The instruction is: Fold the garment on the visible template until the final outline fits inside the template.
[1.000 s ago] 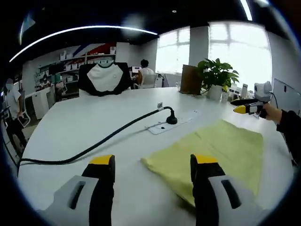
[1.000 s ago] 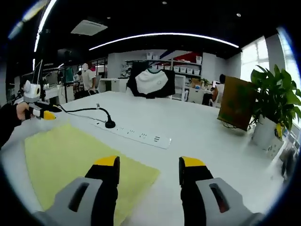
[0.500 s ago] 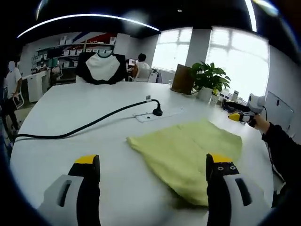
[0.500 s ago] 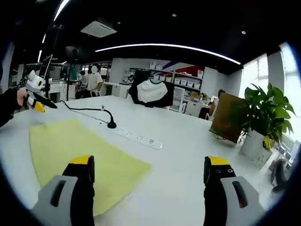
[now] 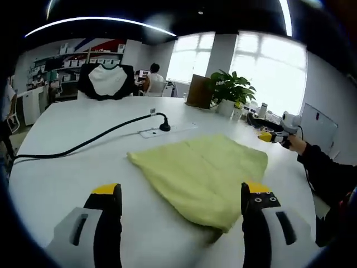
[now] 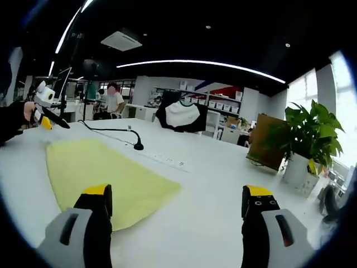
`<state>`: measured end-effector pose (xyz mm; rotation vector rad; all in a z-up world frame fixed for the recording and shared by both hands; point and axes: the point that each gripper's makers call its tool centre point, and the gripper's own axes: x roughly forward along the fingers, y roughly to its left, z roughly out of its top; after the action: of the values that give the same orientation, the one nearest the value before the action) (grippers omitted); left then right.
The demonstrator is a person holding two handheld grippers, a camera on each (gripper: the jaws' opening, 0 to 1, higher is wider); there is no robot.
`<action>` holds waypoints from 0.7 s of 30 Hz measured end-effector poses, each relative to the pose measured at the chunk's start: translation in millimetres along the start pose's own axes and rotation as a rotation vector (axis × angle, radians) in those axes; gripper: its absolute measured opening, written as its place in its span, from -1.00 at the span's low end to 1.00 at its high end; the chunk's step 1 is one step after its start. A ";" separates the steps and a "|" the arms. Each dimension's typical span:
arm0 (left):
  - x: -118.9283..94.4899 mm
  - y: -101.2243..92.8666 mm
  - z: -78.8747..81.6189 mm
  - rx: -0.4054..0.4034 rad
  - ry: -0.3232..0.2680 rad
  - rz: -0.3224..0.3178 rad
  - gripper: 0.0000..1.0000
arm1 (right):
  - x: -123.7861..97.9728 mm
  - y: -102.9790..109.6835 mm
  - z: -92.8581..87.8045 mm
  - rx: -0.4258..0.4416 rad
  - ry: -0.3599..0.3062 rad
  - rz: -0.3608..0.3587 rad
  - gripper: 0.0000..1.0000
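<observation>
Both tools gape wide above the white surface [image 5: 67,167]: left tool [image 5: 175,192], right tool [image 6: 175,195], yellow garment [image 5: 203,170] flat just ahead.

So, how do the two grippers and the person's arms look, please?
Each gripper has two grey jaws with black inner faces and yellow tips, as on the left gripper and the right gripper. Seen from the other side, the right gripper carries a white box and a yellow and black tip. The person wears a dark sleeve on the right arm.
</observation>
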<state>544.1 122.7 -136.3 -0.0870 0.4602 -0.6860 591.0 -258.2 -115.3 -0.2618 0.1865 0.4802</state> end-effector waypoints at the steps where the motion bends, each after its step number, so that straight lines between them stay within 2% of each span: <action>1: -0.8 -0.5 -1.2 -0.001 0.000 -0.003 0.86 | -2.4 2.5 -1.0 0.006 0.005 0.007 0.99; 6: -5.8 -6.2 -8.4 -0.025 0.000 -0.036 0.82 | -9.5 7.0 0.0 0.020 -0.006 0.027 0.99; 10: -7.9 -8.8 -15.3 -0.019 0.006 -0.047 0.76 | -17.2 22.3 -5.3 0.027 0.008 0.067 0.99; 12: -9.5 -10.6 -18.8 -0.054 0.002 -0.054 0.67 | -19.7 25.8 -7.6 0.029 0.012 0.075 0.99; 17: -9.2 -17.8 -29.9 -0.061 0.013 -0.067 0.58 | -26.5 33.1 -12.2 0.026 0.014 0.098 0.99; 20: -9.2 -27.5 -27.6 -0.079 -0.012 -0.121 0.38 | -29.6 44.2 -16.5 0.067 0.026 0.156 0.99; 21: -9.1 -28.9 -28.1 -0.081 -0.009 -0.129 0.26 | -31.1 51.4 -17.6 0.100 0.025 0.193 0.91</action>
<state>508.6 108.0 -151.5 -0.1977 0.4764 -0.7928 537.4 -232.8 -135.1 -0.1527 0.2607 0.6568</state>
